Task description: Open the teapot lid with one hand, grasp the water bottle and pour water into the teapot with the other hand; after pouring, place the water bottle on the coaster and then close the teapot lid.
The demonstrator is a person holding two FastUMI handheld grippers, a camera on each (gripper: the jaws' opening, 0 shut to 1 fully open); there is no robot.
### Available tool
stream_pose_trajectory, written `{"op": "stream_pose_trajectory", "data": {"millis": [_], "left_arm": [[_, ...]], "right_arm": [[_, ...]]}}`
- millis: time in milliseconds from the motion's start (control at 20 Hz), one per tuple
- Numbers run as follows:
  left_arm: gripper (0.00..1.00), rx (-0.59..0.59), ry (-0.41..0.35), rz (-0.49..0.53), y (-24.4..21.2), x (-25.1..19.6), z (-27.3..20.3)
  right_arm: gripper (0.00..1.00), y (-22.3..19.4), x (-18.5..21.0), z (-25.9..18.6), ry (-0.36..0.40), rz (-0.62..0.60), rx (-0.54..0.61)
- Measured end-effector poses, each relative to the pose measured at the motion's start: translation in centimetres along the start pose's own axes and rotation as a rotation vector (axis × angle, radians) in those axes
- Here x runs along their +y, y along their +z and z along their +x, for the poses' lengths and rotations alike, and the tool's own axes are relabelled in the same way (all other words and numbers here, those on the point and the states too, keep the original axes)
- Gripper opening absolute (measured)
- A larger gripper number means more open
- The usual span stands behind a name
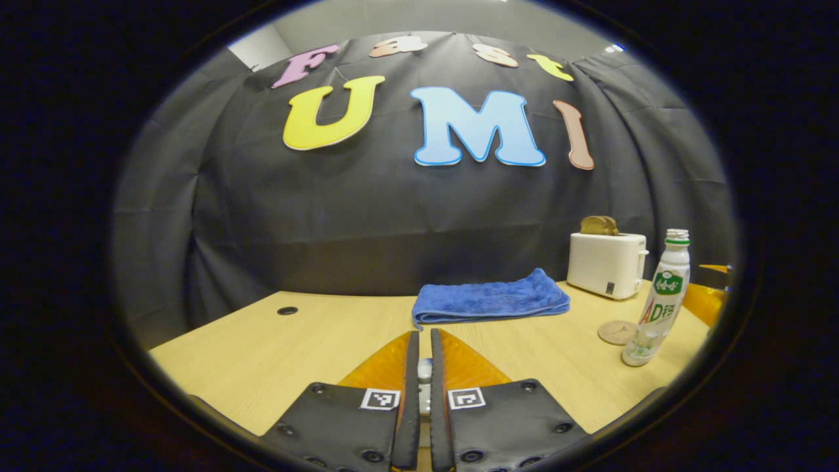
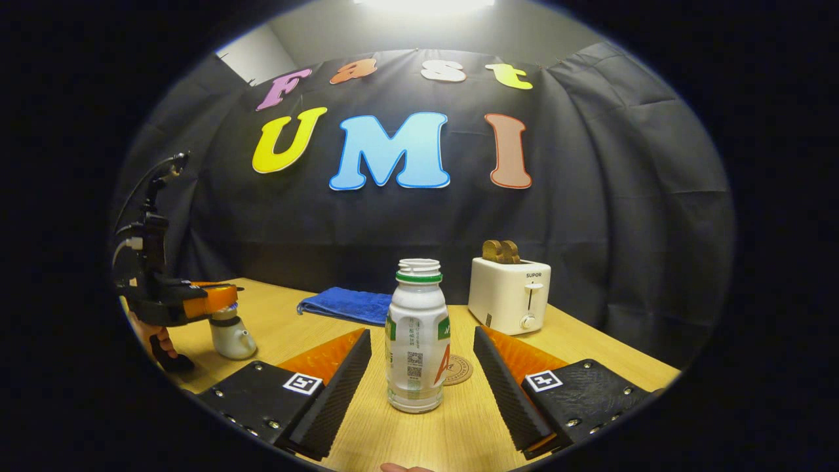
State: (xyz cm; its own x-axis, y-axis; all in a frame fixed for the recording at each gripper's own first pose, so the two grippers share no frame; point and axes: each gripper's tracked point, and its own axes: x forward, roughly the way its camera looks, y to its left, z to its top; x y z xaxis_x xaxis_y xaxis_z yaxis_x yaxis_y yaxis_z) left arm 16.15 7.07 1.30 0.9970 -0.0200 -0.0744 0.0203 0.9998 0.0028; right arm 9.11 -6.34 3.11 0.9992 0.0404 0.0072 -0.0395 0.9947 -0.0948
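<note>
My right gripper [image 2: 419, 387] is spread wide, the bottle [image 2: 417, 337] standing uncapped on the table [image 2: 459, 432] between its fingers, untouched. It looks light, smooth plastic with a little water at the base; I'd grip mid-body, gently. Just behind sits the coaster [image 2: 459, 369]. Farther left, my left gripper [image 2: 219, 303] is clamped on the lid [image 1: 424, 370] atop the teapot [image 2: 231, 337]; its contents are hidden.

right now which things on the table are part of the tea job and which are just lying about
For the job:
water bottle
teapot
coaster
left hand-held gripper
right hand-held gripper

Lying about:
toaster
blue towel
</note>
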Motion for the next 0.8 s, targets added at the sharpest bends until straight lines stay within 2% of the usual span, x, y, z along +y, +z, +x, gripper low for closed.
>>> {"op": "stream_pose_trajectory", "data": {"millis": [100,150,200,300,350,450,500,550,800], "left_arm": [[0.17,-0.016,0.003,-0.001,0.7,0.2,-0.3],[0.13,-0.026,0.004,-0.002,1.1,0.2,-0.5],[0.17,-0.034,0.002,-0.004,1.5,0.1,-0.6],[0.13,-0.042,-0.005,-0.001,1.9,-0.1,-0.9],[0.17,-0.045,-0.008,0.005,2.1,-0.1,-0.9],[0.17,-0.060,-0.009,0.013,2.9,0.0,-1.3],[0.13,-0.071,-0.010,0.013,3.4,0.1,-1.5],[0.17,-0.080,-0.010,0.012,3.7,0.1,-1.7],[0.17,-0.109,-0.015,0.009,5.2,0.3,-2.8]], "right_arm": [[0.97,-0.7,0.2,0.9,0.011,-0.035,0.024],[0.97,-1.1,0.4,1.4,0.016,-0.037,0.035],[0.97,-1.6,0.3,1.8,0.011,-0.036,0.051],[0.97,-2.4,0.1,2.7,0.007,-0.037,0.068],[0.97,-2.8,-0.1,3.1,0.004,-0.043,0.078],[0.97,-3.3,-0.2,3.9,0.012,-0.027,0.090],[0.98,-3.4,-0.2,4.2,0.014,-0.014,0.094],[0.97,-3.7,-0.4,4.6,0.015,-0.006,0.105],[0.97,-4.0,-0.5,6.2,0.002,-0.002,0.123]]}}
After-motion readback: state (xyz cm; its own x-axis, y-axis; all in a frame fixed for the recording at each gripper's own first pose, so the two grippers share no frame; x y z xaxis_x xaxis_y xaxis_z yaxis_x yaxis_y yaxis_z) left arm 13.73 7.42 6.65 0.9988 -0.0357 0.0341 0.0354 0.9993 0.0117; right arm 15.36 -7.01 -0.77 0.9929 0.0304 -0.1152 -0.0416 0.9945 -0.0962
